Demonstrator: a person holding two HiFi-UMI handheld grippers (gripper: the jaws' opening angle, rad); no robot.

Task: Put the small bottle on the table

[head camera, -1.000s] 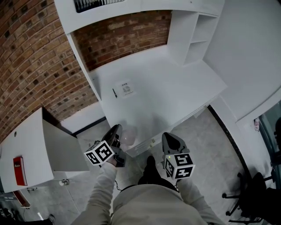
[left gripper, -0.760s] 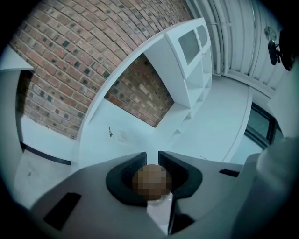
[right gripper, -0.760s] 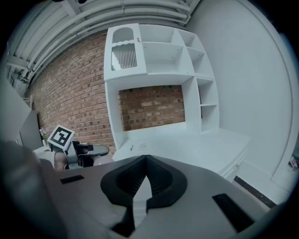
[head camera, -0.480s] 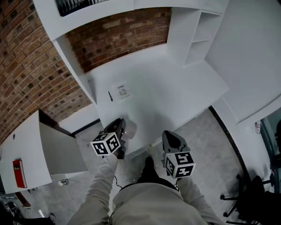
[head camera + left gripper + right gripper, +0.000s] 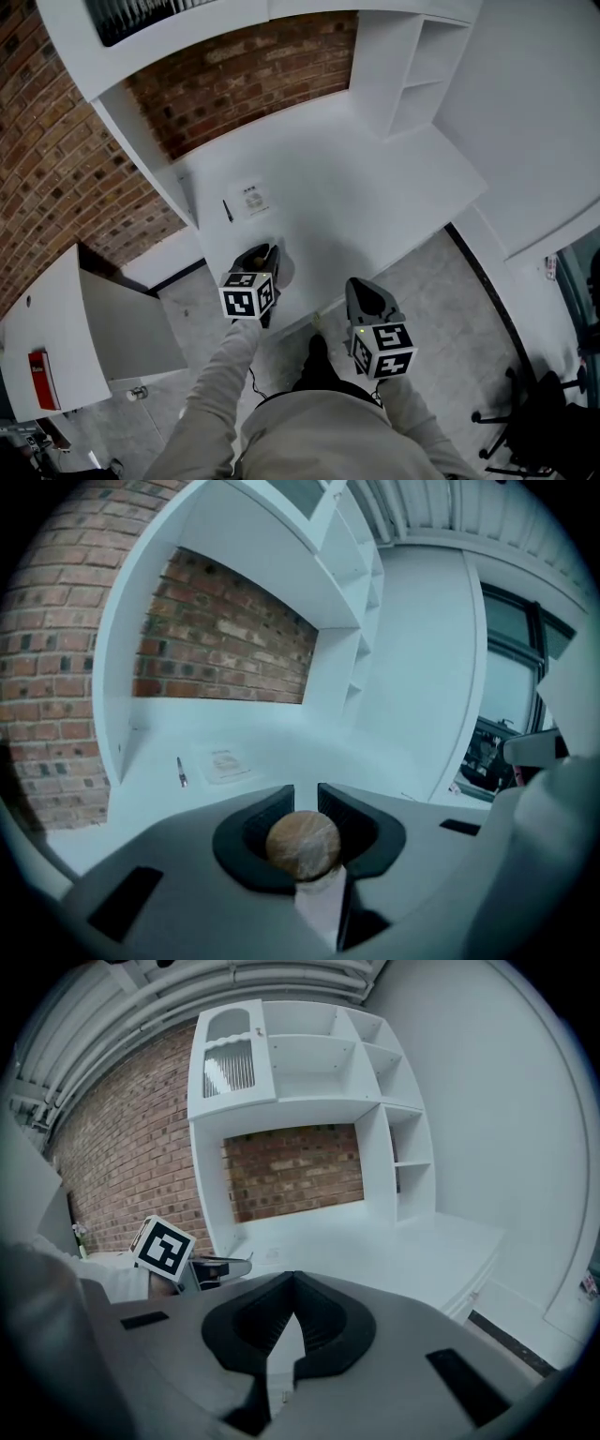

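White table (image 5: 375, 187) stands against a brick wall (image 5: 244, 75), which fills the upper left of the head view. At the upper right of that view, a white shelf unit (image 5: 412, 66) with open compartments sits on the table. In the right gripper view, an upper cabinet (image 5: 230, 1063) at the top left has a glass door with thin upright stripes behind it; what they are I cannot tell.

On the table, left of the middle of the head view, a sheet of paper (image 5: 251, 200) lies flat. A dark pen (image 5: 227, 210) lies just beside it, on its left.

The left tongs (image 5: 306, 794) are partly open and closed on the small bottle (image 5: 303, 844). The bottle's round brown cap sits between the two dark pads, and its pale body goes down below the cap. What is inside the bottle I cannot tell. In the head view, these tongs are at the near edge of the table, below the paper and well apart from it. Whether the bottle touches the table is not visible.

The right tongs (image 5: 292, 1283) are closed, tips together, with nothing between them. In the head view they are at the lower middle, over the grey floor (image 5: 441, 309) in front of the table.

At the lower left of the head view, a white cabinet (image 5: 56, 328) carries a red thing (image 5: 39, 380).
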